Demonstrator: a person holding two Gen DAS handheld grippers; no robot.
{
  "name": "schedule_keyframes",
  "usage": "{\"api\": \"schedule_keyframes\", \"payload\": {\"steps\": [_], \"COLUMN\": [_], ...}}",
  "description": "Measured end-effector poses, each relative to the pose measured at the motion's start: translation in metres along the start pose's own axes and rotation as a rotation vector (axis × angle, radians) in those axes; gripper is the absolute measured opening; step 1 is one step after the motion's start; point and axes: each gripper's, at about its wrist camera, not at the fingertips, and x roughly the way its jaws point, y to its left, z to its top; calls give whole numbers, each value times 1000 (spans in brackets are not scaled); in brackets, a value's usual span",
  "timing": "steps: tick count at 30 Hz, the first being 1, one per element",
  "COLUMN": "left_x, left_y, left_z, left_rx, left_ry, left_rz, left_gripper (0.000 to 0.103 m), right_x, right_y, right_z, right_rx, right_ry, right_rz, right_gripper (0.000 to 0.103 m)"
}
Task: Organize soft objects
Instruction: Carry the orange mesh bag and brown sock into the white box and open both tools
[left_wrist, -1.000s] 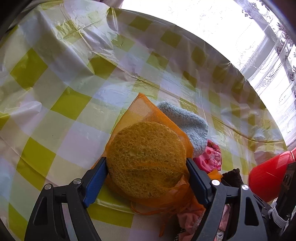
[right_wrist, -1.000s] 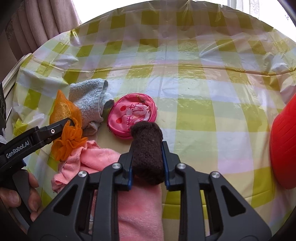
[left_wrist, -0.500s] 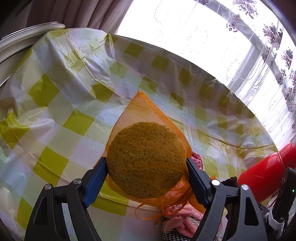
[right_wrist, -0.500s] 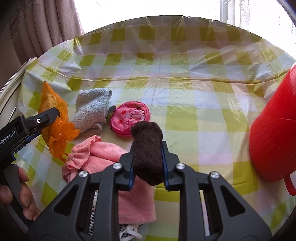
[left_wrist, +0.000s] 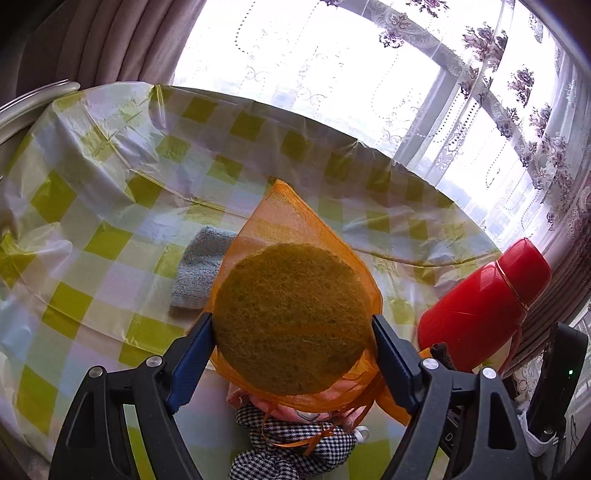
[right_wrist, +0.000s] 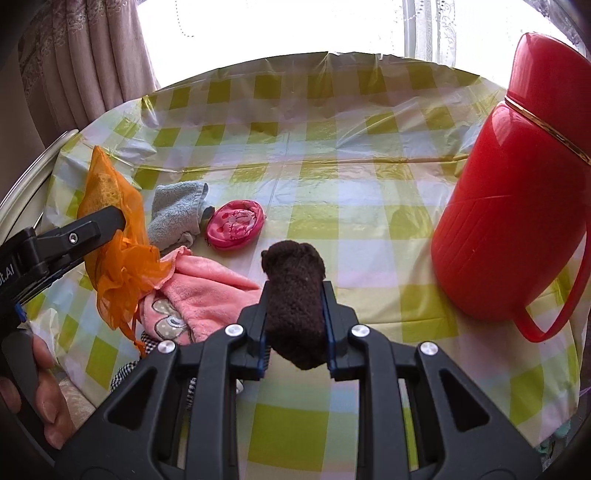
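Observation:
My left gripper (left_wrist: 293, 325) is shut on a round yellow sponge in an orange mesh bag (left_wrist: 291, 317) and holds it above the table; the bag also shows in the right wrist view (right_wrist: 110, 229). My right gripper (right_wrist: 295, 295) is shut on a brown knitted sock (right_wrist: 295, 295), lifted off the table. On the table lie a grey-blue towel (right_wrist: 177, 214), a pink round pouch (right_wrist: 234, 225), a pink cloth (right_wrist: 199, 291) and a black-and-white checked cloth (left_wrist: 291, 454).
A tall red thermos jug (right_wrist: 517, 206) stands at the right of the table. The table has a yellow-checked plastic cover (right_wrist: 332, 147). Curtains and a bright window are behind it. The left gripper's arm (right_wrist: 55, 243) is at the left.
Both grippers have risen and pulled back from the table with their loads. The red jug and the window have come further into view.

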Motion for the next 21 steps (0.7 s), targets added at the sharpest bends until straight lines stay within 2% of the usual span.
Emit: {"api": "schedule_keyframes", "payload": {"steps": [11,21], "left_x": [-10,-19], "left_y": [-73,-142], "left_z": [-33,-61], "left_rx": [113,235], "left_ry": [60,103], "left_rz": [-95,-189], "left_gripper": [83,83], "right_x": [-49,-100], "right_y": [-58,-127], "right_z": [-34,-77], "right_rx": [91,185], "right_ry": [-11,1], "right_rz": [-54,-142], "right_gripper": [26,26]}}
